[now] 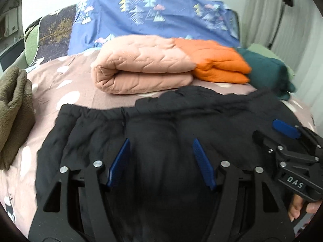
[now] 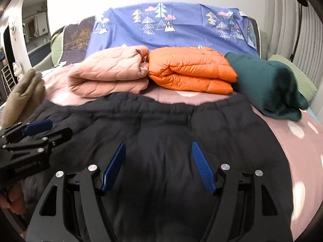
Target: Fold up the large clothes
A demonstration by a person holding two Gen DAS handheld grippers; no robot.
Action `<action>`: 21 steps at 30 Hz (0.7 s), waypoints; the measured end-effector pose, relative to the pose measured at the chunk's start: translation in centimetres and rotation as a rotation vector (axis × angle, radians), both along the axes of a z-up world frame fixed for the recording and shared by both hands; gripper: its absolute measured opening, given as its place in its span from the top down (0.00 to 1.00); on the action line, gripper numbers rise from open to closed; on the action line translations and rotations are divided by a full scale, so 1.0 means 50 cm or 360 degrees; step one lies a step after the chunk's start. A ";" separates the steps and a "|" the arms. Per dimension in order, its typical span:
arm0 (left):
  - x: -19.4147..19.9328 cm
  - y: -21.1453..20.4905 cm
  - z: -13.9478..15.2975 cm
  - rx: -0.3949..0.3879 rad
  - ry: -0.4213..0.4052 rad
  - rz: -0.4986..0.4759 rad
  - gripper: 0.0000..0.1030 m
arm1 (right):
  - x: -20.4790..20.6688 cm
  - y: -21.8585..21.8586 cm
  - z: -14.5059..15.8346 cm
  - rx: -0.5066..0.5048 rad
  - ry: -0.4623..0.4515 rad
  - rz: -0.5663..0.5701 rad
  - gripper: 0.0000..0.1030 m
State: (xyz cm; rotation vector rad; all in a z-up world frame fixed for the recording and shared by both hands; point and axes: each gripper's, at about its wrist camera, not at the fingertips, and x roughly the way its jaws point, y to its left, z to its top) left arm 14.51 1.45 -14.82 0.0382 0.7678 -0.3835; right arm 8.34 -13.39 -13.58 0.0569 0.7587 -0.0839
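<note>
Right under us, the matte, softly puffy black garment (image 1: pixel 161 125) lies spread; left gripper (image 1: pixel 161 161) and right gripper (image 2: pixel 158 165) both gape wide, empty. Only right view shows the fuzzy teal bundle (image 2: pixel 266 88) clearly.

The white letters "DAS" stand on the black body of the right gripper (image 1: pixel 286 130)

Matt black cloth garment (image 1: pixel 161 125), quilted.
</note>
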 end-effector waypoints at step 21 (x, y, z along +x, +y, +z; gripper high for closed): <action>-0.191 0.057 -0.019 -0.0021 -0.0014 -0.0011 0.31 | -0.153 0.019 -0.066 0.0080 0.0265 0.0036 0.26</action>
